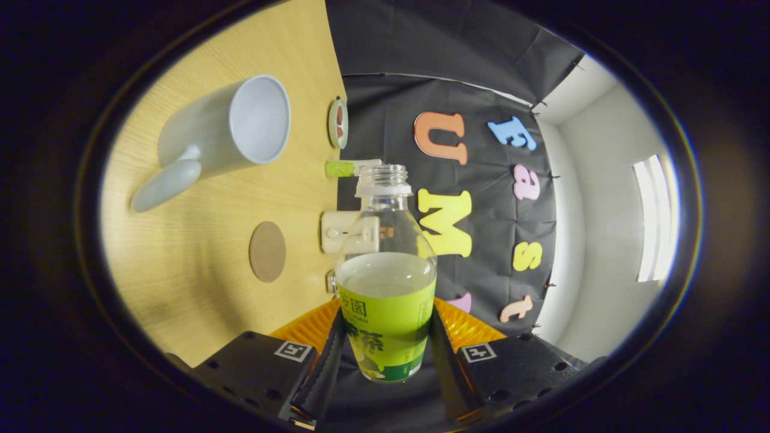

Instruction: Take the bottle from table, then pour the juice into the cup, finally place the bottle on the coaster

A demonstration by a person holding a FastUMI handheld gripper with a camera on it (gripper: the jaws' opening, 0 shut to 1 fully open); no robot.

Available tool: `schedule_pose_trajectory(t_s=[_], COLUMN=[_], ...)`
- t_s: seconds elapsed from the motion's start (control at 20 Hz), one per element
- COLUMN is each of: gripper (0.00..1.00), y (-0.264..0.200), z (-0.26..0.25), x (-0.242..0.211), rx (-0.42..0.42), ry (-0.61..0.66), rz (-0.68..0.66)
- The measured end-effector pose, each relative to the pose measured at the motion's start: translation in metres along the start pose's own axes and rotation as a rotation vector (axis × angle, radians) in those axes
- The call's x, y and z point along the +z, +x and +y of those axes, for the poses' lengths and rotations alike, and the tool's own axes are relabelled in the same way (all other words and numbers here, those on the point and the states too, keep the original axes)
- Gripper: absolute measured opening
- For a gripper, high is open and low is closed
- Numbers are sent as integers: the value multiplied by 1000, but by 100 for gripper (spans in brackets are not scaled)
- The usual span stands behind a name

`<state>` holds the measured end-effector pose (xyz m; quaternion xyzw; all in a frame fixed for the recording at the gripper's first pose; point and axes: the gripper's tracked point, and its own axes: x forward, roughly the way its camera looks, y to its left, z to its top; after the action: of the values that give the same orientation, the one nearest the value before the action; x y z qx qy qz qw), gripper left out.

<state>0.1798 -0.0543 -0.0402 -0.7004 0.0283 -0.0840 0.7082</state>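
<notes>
The bottle (386, 282) sits clamped between the two fingers of the tool (385, 355), both pressing on its green-labelled lower half. It is uncapped, the open threaded neck pointing away from the fingers, and pale juice fills it to roughly the top of the label, with the clear shoulder above that empty. The whole view is rolled over sideways, so the wooden tabletop (198, 276) stands like a wall on one side of the bottle and the dark cloth of the booth's wall (481, 72) on the other; the bottle is lifted clear of the tabletop.

Nearest the bottle on the tabletop is the round brown coaster (267, 251), bare, beside the bottle's shoulder. Further along, well apart from the coaster, stands the pale cup (225, 135), its open mouth turned toward the bottle's side and its handle toward the fingers. The cup looks empty inside.

Along the tabletop's far edge, against the cloth, are a small round dish (338, 123), a green-tipped stick-like item (349, 168) just behind the bottle's neck, and a cream-coloured box-shaped device (343, 231) partly hidden behind the bottle's shoulder. Between bottle neck and cup nothing stands.
</notes>
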Motion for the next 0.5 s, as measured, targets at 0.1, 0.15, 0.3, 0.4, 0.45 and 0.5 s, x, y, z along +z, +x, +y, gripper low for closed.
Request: schedule_pose_trajectory(t_s=[0.1, 0.15, 0.3, 0.4, 0.45, 0.5], gripper=[76, 76, 75, 75, 75, 75], y=[1, 6, 14, 11, 10, 8], z=[-2, -7, -14, -18, -18, -18], x=[2, 5, 11, 13, 14, 15], rx=[-13, -17, -31, -36, -36, -39], ry=[-25, -34, -67, -82, -90, -98], rz=[-7, -11, -24, -32, -36, -39])
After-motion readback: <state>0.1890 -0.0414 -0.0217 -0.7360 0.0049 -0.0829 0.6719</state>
